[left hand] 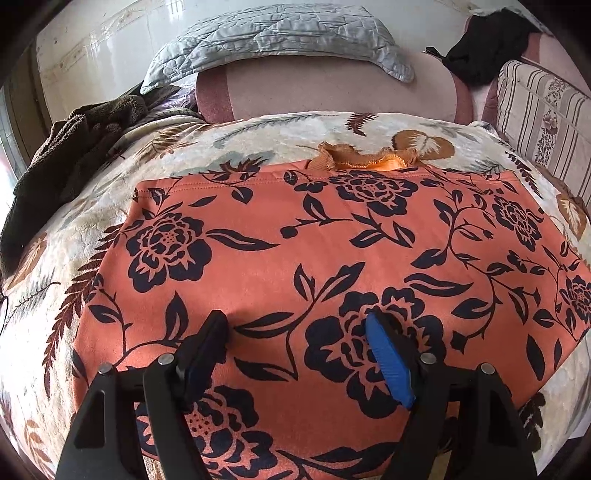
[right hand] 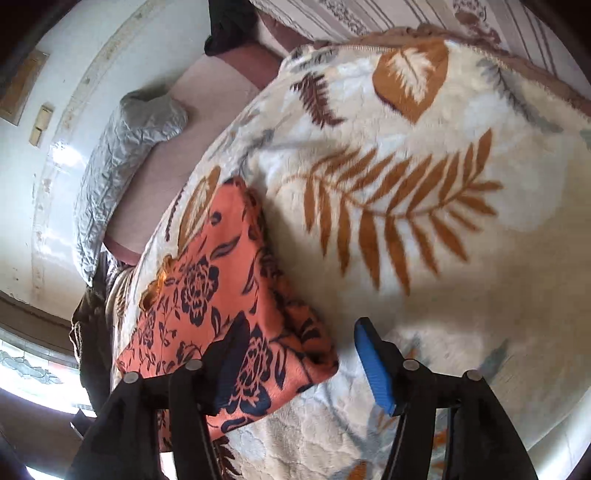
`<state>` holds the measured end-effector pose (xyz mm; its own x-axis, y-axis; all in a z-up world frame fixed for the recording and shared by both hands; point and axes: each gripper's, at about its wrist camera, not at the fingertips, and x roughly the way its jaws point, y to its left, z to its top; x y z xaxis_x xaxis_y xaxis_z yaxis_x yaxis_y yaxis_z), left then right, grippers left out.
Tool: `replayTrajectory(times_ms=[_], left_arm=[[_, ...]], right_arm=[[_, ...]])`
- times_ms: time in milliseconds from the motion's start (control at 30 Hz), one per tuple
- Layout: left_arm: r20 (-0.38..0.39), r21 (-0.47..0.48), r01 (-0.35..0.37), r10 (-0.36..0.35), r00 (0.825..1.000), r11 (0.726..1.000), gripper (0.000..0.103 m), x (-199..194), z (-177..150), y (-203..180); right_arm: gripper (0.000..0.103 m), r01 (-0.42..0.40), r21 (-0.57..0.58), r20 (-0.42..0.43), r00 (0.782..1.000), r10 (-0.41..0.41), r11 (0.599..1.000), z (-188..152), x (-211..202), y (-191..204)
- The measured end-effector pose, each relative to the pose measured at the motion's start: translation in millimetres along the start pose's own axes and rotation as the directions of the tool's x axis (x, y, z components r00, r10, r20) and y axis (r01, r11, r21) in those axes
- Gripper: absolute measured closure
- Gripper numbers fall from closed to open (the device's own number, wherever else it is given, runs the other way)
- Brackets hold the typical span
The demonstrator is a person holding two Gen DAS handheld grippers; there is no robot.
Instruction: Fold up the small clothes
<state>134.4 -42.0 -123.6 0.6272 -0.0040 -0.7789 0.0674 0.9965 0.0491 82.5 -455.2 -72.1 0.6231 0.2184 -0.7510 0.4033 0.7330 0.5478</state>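
An orange garment with dark blue flowers (left hand: 295,240) lies flat on a cream blanket with a leaf pattern (left hand: 258,129). A ruffled orange trim (left hand: 354,158) shows at its far edge. My left gripper (left hand: 295,317) hovers over the near part of the garment, open, with only flat cloth below its fingers. In the right wrist view the garment (right hand: 221,280) lies at the left, and its near corner reaches in between the fingers of my right gripper (right hand: 299,326). That gripper is open; its left finger (right hand: 232,347) is over the cloth and its blue pad (right hand: 373,365) is over the blanket (right hand: 406,184).
A grey quilted pillow (left hand: 277,33) rests on the pink sofa back (left hand: 332,88). A dark brown towel (left hand: 74,147) lies at the left, black clothing (left hand: 487,40) at the back right, and a striped cushion (left hand: 535,118) at the right.
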Motion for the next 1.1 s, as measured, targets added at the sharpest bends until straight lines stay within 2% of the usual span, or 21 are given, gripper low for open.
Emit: replayTrajectory(times_ms=[67,133,200,233,333,433,500,533,600,633,667,700,733,767,800,867,933,1000,1033,1100], left_arm=[[-0.003,-0.007,0.002,-0.002,1.000,1.000,0.025,0.7,0.0,0.1],[0.000,-0.002,-0.003,0.003,1.000,1.000,0.025,1.6,-0.2,-1.0],[0.001,-0.004,-0.005,0.005,1.000,1.000,0.025,1.4,-0.1,-1.1],[0.001,-0.004,-0.005,0.005,1.000,1.000,0.025,1.3,0.0,-1.1],[0.000,-0.006,-0.004,0.004,1.000,1.000,0.025,1.1,0.1,-1.0],[0.000,-0.006,-0.004,0.004,1.000,1.000,0.024,1.6,0.1,-1.3],[-0.001,-0.007,0.002,-0.002,1.000,1.000,0.024,1.9,0.9,-0.3],[-0.004,-0.009,0.005,-0.005,1.000,1.000,0.024,2.0,1.3,0.2],[-0.006,-0.015,0.012,-0.012,1.000,1.000,0.024,1.6,2.3,1.5],[-0.004,-0.022,0.015,-0.015,1.000,1.000,0.024,1.2,2.4,2.0],[-0.003,-0.025,0.016,-0.016,1.000,1.000,0.024,1.3,2.4,1.8],[-0.001,-0.023,0.014,-0.014,1.000,1.000,0.024,1.2,2.4,1.2],[0.001,-0.021,0.010,-0.010,1.000,1.000,0.024,1.1,2.5,0.6],[0.004,-0.020,0.009,-0.009,1.000,1.000,0.024,0.8,2.4,0.5],[0.007,-0.021,0.010,-0.010,1.000,1.000,0.024,0.0,2.2,0.8],[0.009,-0.030,0.017,-0.017,1.000,0.999,0.024,-2.6,1.9,2.4],[0.019,-0.040,0.030,-0.030,0.999,0.999,0.024,-7.1,1.6,4.7],[0.037,-0.049,0.029,-0.027,0.999,0.998,0.024,-11.7,1.2,7.2],[0.042,-0.053,0.030,-0.028,0.999,0.998,0.024,-13.3,1.3,8.4],[0.055,-0.071,0.037,-0.033,0.998,0.997,0.024,-17.1,1.4,11.3]], right_arm=[[0.037,-0.068,-0.045,-0.018,0.998,0.068,0.997,25.4,0.5,4.6],[0.036,-0.145,-0.097,-0.082,0.987,0.137,0.985,52.0,19.7,18.1],[0.036,-0.167,-0.125,-0.122,0.981,0.152,0.978,75.9,45.2,33.5],[0.036,-0.199,-0.140,-0.168,0.970,0.174,0.970,86.5,62.1,41.8],[0.036,-0.156,-0.196,-0.212,0.971,0.114,0.968,105.3,105.9,64.7],[0.038,-0.096,-0.225,-0.292,0.956,0.027,0.970,107.8,149.3,75.5],[0.081,-0.062,-0.321,-0.293,0.955,-0.037,0.945,104.4,156.7,94.5],[0.088,-0.057,-0.354,-0.270,0.962,-0.044,0.933,101.9,152.9,106.2],[0.089,-0.033,-0.428,-0.171,0.984,-0.045,0.903,97.3,135.7,126.3],[0.089,-0.010,-0.445,-0.145,0.988,-0.061,0.895,94.8,134.2,128.7],[0.089,0.018,-0.460,-0.153,0.983,-0.099,0.888,92.8,142.5,127.0],[0.084,0.054,-0.455,-0.179,0.972,-0.150,0.889,90.8,155.5,120.0],[0.078,0.062,-0.419,-0.184,0.971,-0.151,0.906,90.8,158.3,106.7],[0.067,0.053,-0.377,-0.164,0.979,-0.123,0.925,94.4,154.4,97.8],[0.050,0.054,-0.340,-0.134,0.985,-0.105,0.939,96.0,147.2,92.9],[0.030,0.071,-0.317,-0.054,0.994,-0.093,0.946,96.1,127.4,93.1],[0.030,0.066,-0.322,-0.008,0.997,-0.073,0.945,97.2,103.1,96.6],[0.030,0.023,-0.325,0.004,1.000,-0.023,0.946,92.1,81.6,104.8],[0.030,-0.010,-0.327,-0.004,1.000,0.010,0.945,87.5,73.7,109.2],[0.030,-0.112,-0.316,-0.074,0.993,0.093,0.942,79.3,69.0,115.5]])
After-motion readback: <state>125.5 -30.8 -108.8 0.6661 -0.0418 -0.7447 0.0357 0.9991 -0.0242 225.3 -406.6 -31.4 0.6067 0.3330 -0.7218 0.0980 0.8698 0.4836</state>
